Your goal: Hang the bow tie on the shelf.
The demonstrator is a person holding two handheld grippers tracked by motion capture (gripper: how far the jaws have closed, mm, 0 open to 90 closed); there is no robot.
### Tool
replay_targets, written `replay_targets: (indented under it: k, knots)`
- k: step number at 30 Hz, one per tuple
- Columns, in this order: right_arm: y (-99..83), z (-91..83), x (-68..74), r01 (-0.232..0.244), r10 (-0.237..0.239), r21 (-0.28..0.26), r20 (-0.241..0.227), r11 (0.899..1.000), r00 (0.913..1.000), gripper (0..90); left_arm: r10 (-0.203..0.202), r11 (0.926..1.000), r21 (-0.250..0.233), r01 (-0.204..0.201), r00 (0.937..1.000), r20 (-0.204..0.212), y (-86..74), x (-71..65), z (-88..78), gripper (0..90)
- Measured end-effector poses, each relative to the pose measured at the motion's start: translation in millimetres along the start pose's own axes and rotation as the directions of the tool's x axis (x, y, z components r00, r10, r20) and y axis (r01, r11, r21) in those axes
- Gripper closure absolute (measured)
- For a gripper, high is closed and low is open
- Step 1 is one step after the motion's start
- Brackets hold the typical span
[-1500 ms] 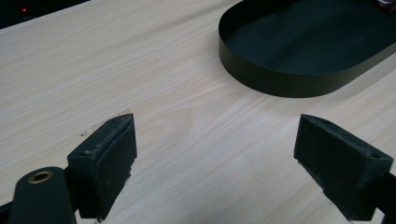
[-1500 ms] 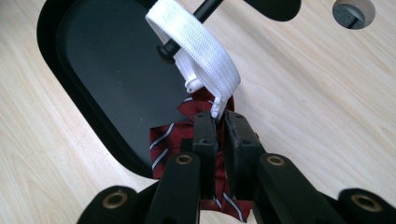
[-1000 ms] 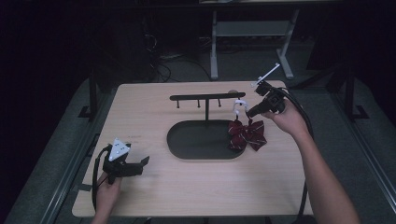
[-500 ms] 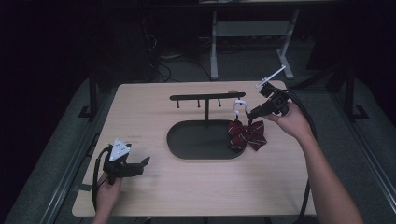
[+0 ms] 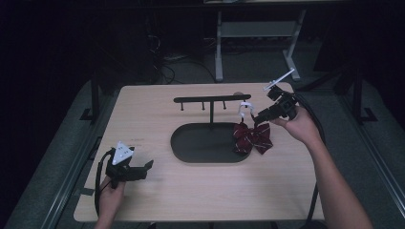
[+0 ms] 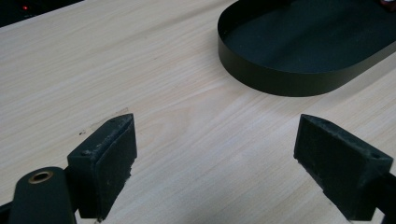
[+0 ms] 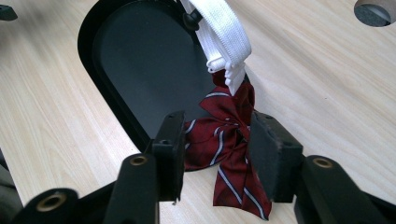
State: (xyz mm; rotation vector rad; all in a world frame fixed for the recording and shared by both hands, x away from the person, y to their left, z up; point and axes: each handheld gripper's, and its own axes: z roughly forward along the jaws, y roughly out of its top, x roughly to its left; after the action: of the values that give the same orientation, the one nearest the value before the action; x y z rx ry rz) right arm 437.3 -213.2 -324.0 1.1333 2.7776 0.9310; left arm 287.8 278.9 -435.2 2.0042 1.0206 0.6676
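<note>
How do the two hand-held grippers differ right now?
The left gripper sits low over the bare pale wooden table, jaws wide apart with nothing between them. The right gripper is raised at the dark red striped bow tie, which hangs by its white strap from the black rack; its jaws have just been opening, the bow between them. Both have black padded jaws.

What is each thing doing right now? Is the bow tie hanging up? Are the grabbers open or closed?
Bow tie: hanging by its white strap from a peg of the rack, bottom resting on the tray's edge.
Tray: nothing in it but the rack's post.
Right hand-held gripper: jaws just opening, apart on either side of the bow tie, not pressing it.
Left hand-held gripper: open, holding nothing, low over the table.
</note>
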Motion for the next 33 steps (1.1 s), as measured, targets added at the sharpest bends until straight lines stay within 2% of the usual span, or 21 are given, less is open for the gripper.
replay_targets:
  k: [13, 25, 28, 33]
  knots:
    - [-3.2, -5.1, 0.8, -0.007, 0.007, -0.027, 0.005, 1.0, 1.0, 52.2, 0.011, 0.9999, 0.007, -0.011, 0.9999, 0.004, 0.6, -0.9, -0.4, 13.1]
    - [-13.1, -3.4, -0.4, -0.013, 0.014, -0.034, 0.006, 0.999, 0.9999, 50.6, 0.011, 0.9999, -0.004, -0.011, 0.9999, 0.007, 1.0, -2.5, -1.6, 13.1]
    - [-15.7, -4.0, -0.8, -0.017, 0.017, -0.029, 0.007, 0.999, 0.9998, 50.4, 0.017, 0.9998, 0.01, -0.017, 0.9998, 0.01, 0.4, -2.1, -1.3, 13.1]
    - [-22.4, -6.7, -1.9, -0.023, 0.023, -0.044, 0.004, 0.999, 0.9997, 50.2, 0.013, 0.9999, 0.003, -0.013, 0.9999, 0.009, 0.2, -1.7, -1.2, 13.1]
